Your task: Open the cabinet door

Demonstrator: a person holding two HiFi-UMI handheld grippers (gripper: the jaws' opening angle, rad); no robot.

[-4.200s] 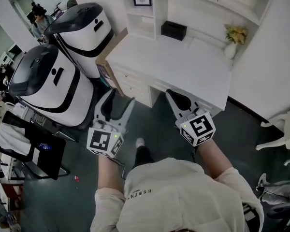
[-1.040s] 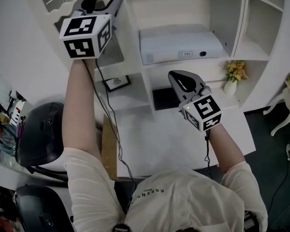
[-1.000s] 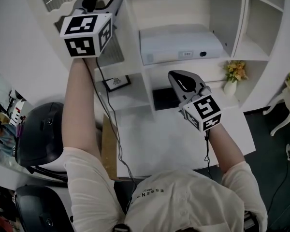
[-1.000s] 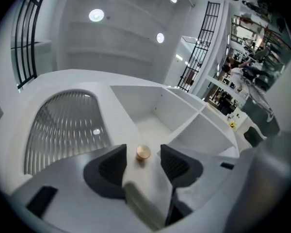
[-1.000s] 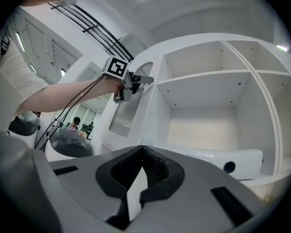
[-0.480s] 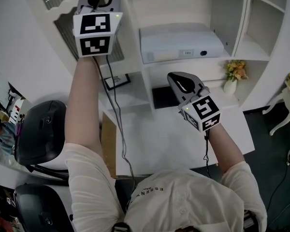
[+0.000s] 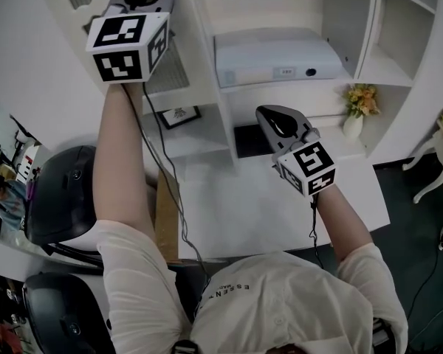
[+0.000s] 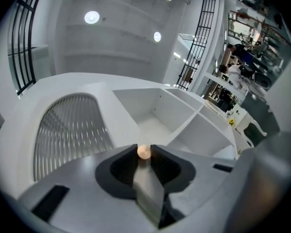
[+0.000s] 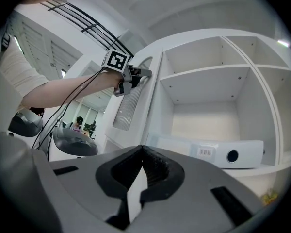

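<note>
White shelving (image 8: 161,111); cabinet door (image 8: 114,123) has arched ribbed pane (image 8: 68,127), round knob (image 8: 143,152).

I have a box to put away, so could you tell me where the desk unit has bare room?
The desk top is bare in front of the black box. The right-hand shelf above the flower vase is bare too. Crowded: the white device fills the middle shelf.

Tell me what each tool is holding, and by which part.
The left tool, its jaws just closed, grips the cabinet door by its small round knob. The right tool is shut and holds nothing.
</note>
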